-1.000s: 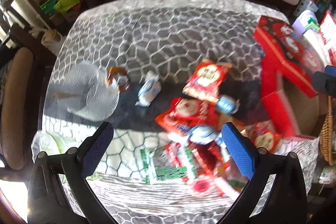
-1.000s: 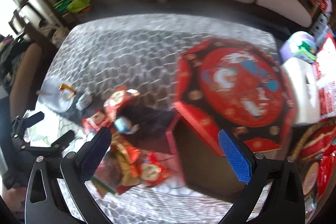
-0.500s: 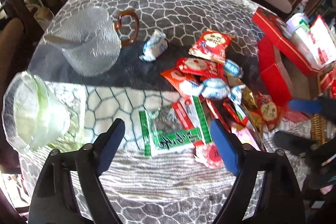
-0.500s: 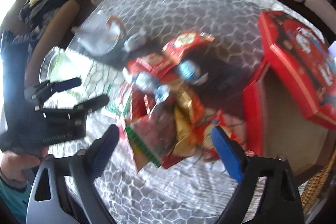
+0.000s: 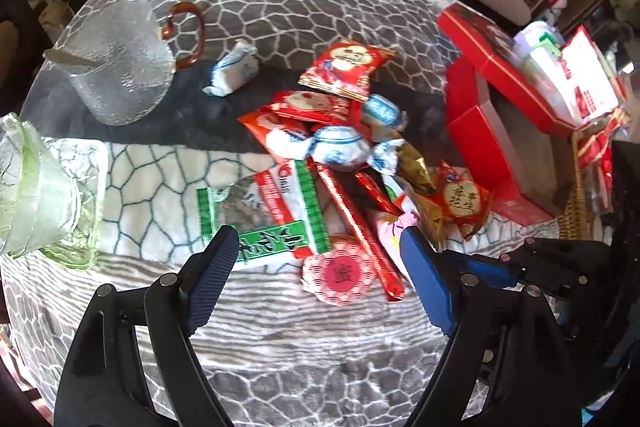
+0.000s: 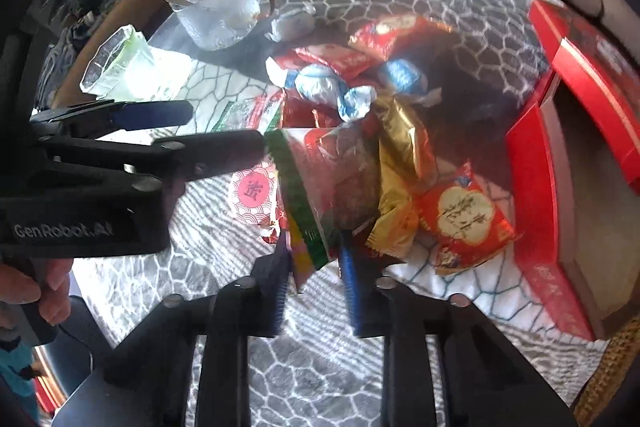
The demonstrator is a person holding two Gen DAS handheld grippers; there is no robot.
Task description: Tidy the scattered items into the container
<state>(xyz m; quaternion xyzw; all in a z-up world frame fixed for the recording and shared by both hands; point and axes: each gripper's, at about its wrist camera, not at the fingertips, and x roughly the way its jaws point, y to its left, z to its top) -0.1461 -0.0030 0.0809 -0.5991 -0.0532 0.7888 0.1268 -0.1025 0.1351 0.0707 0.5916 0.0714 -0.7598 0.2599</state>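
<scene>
The right gripper [image 6: 314, 279] has just been closing, and its blue fingers [image 6: 352, 283] now pinch the lower edge of a green-bordered snack packet [image 6: 320, 187] — lifted at the near side of the pile of wrapped sweets [image 5: 340, 147]. The left gripper [image 5: 320, 267] hangs spread wide above the pile's near edge (nothing between its fingers), over a round pink-and-red sweet [image 5: 340, 277]. The red container [image 6: 560, 167] stands open just right of the pile on the patterned tabletop [image 5: 280, 347]; a glass jug [image 5: 116, 63] sits far left.
</scene>
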